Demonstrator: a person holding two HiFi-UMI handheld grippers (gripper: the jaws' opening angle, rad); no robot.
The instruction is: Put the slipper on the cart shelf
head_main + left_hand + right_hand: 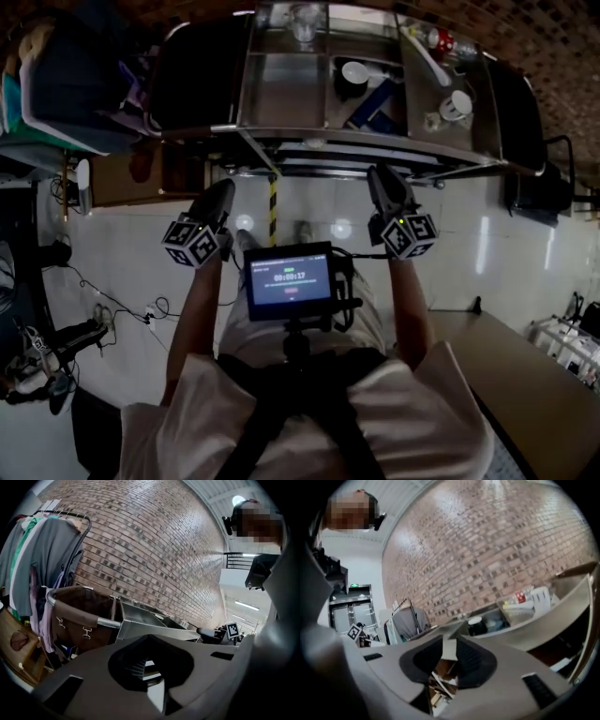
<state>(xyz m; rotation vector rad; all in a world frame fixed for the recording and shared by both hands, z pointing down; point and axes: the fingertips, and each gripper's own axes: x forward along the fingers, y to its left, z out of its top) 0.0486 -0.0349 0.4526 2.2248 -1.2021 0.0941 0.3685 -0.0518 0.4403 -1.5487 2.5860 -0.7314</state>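
No slipper shows in any view. The steel cart (281, 94) stands just ahead of me, its shelves seen from above. My left gripper (223, 190) hangs before the cart's near edge on the left, shut and with nothing in it; in the left gripper view, the left gripper (149, 665) points at the cart's end. My right gripper (380, 180) is level with it on the right. In the right gripper view, the right gripper (449, 656) shows a narrow gap between its pads, with nothing between them.
The cart's top tray holds a black bowl (352, 80), a glass (305, 23) and a white cup (457, 105). A brown hamper (79, 616) and a clothes rack (42, 555) stand at its left. Yellow-black tape (274, 202) marks the floor. A wooden table (525, 375) is at my right.
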